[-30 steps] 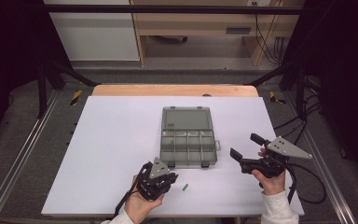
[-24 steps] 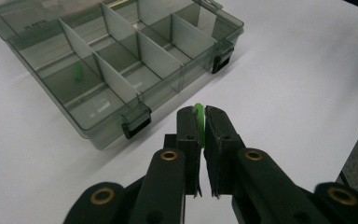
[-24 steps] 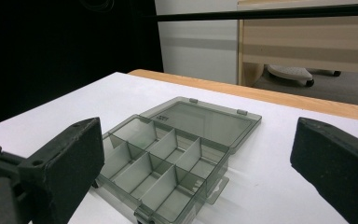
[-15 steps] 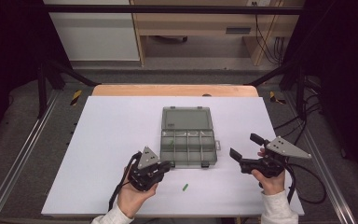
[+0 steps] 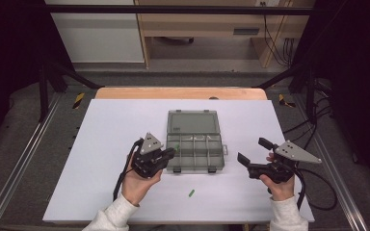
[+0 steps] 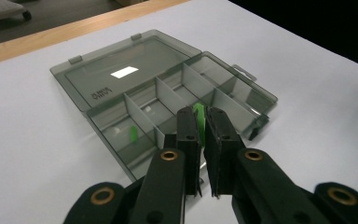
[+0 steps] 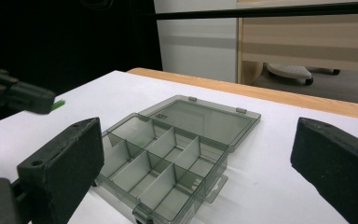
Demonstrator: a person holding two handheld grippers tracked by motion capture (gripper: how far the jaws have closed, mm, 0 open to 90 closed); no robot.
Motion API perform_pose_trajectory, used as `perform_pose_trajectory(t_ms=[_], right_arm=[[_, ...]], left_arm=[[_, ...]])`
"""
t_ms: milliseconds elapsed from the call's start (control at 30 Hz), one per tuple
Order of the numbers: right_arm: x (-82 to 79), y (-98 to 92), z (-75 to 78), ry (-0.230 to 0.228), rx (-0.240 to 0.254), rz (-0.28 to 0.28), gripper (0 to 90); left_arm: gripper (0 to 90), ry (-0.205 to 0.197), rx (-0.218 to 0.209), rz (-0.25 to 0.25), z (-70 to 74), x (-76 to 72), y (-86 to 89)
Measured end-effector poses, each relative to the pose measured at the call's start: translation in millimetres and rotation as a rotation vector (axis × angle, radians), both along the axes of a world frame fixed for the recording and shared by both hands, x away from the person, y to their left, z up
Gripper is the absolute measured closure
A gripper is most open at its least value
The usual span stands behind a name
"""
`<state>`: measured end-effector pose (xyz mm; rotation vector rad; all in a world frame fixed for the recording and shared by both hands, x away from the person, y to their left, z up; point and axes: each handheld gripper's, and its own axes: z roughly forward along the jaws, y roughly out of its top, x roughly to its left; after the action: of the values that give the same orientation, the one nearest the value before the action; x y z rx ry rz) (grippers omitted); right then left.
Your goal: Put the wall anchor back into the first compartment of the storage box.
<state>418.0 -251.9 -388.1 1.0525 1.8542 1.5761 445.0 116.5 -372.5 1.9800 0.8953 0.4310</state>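
While the left gripper's (image 5: 172,153) fingers (image 6: 188,128) clench a small green plastic piece (image 6: 198,116) over the open smoky-grey compartment box (image 5: 195,144), the right gripper's (image 5: 252,151) fingers (image 7: 63,161) stand released beside it.

There is one clear grey box (image 5: 194,141) with its lid open, divided into eight compartments. Three small green pieces can be counted: one held between the jaws (image 6: 198,117), one inside a compartment (image 6: 133,133), and one loose on the table (image 5: 191,193). Two grippers are present, the left gripper (image 5: 171,153) and the right gripper (image 5: 255,151).
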Motion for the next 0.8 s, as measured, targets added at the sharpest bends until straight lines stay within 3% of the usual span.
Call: perform_pose_trajectory(t_ms=[333,800], right_arm=[[0.7,0.5,-0.2,0.000,0.004,0.001,2.9],[1.3,0.5,-0.8,-0.001,0.005,0.004,2.9]], left_arm=[[84.2,-0.001,0.005,0.028,-2.9,27.0,-3.9],[84.3,0.017,0.017,0.062,-25.2,63.2,-9.8]])
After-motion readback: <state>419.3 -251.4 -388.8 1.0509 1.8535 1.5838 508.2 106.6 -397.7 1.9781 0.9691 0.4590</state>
